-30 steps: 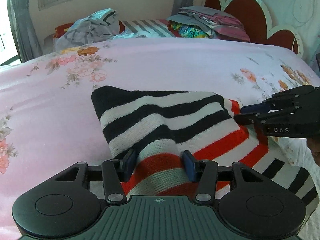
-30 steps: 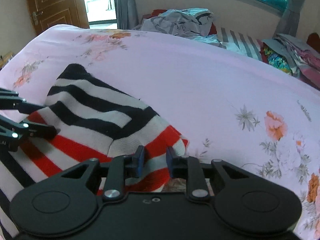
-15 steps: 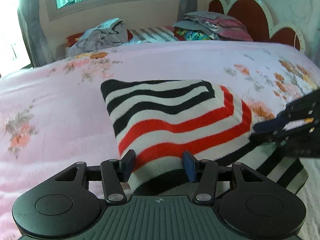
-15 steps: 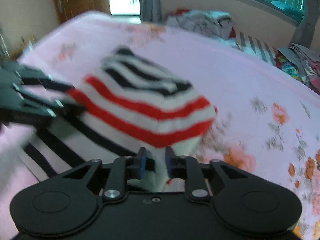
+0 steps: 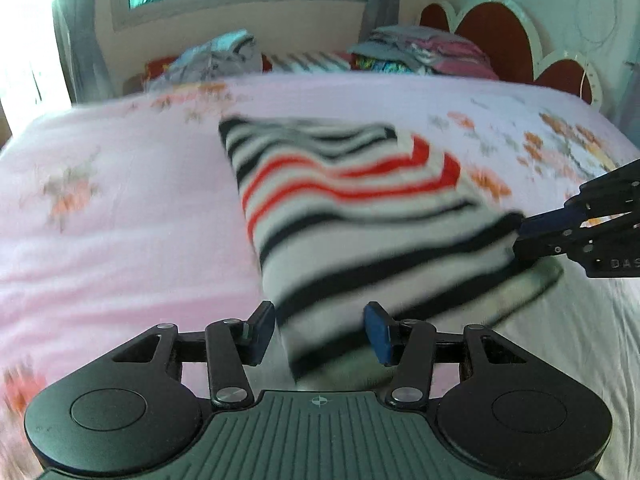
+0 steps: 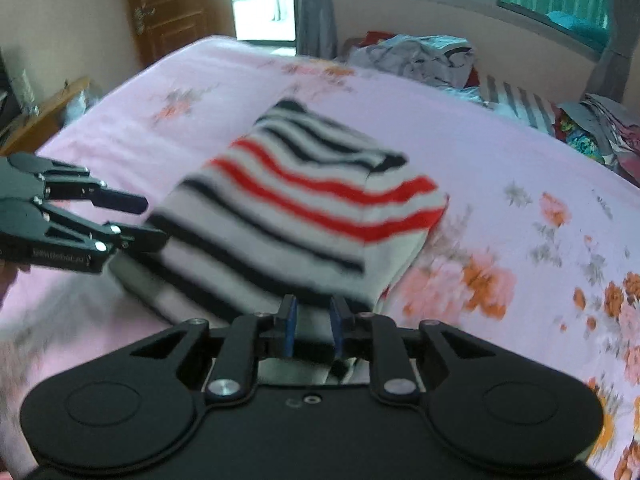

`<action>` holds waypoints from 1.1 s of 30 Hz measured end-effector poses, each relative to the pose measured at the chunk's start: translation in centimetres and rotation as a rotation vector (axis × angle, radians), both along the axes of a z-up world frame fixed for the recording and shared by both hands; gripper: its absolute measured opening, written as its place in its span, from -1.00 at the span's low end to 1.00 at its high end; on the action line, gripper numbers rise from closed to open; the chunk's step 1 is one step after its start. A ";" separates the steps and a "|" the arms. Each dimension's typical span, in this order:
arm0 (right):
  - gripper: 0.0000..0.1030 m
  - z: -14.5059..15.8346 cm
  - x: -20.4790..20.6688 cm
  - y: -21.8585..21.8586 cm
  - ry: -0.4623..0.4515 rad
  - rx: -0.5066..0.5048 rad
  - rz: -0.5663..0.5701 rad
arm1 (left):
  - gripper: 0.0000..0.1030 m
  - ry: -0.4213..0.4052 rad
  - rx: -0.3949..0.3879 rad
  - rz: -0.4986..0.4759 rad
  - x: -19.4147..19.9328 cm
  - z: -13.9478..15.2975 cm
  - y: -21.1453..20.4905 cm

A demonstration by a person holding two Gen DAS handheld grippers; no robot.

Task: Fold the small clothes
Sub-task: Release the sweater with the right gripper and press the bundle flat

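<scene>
Left gripper (image 5: 320,330): jaws half apart, angled downward, cloth between them. Right gripper (image 6: 313,330): jaws narrow, clamped on cloth.

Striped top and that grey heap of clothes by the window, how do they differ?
The striped top has bold black, white and red bands, while the grey heap is mostly plain grey. The striped top is folded into a fairly neat block, while the grey heap is crumpled and loose. The striped top sits mid-bed, close to the cameras, and the grey heap lies at the far edge under the window. Both are clothing on the same pink floral bed.
</scene>
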State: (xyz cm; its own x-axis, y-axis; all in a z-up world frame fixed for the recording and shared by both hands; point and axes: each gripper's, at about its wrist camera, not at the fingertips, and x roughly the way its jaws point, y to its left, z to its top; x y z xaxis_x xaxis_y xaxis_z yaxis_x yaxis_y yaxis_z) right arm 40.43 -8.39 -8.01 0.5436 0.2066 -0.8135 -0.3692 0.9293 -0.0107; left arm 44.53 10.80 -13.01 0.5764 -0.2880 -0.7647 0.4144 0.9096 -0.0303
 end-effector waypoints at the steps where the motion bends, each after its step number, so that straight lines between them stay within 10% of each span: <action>1: -0.71 -0.6 -0.2 0.1 0.010 -0.013 -0.012 | -0.02 0.016 -0.006 0.006 -0.2 -0.7 0.2; 33: -0.58 -3.6 -0.4 -1.1 0.031 0.034 -0.115 | 0.00 0.017 -0.054 0.138 -0.7 -3.2 -0.2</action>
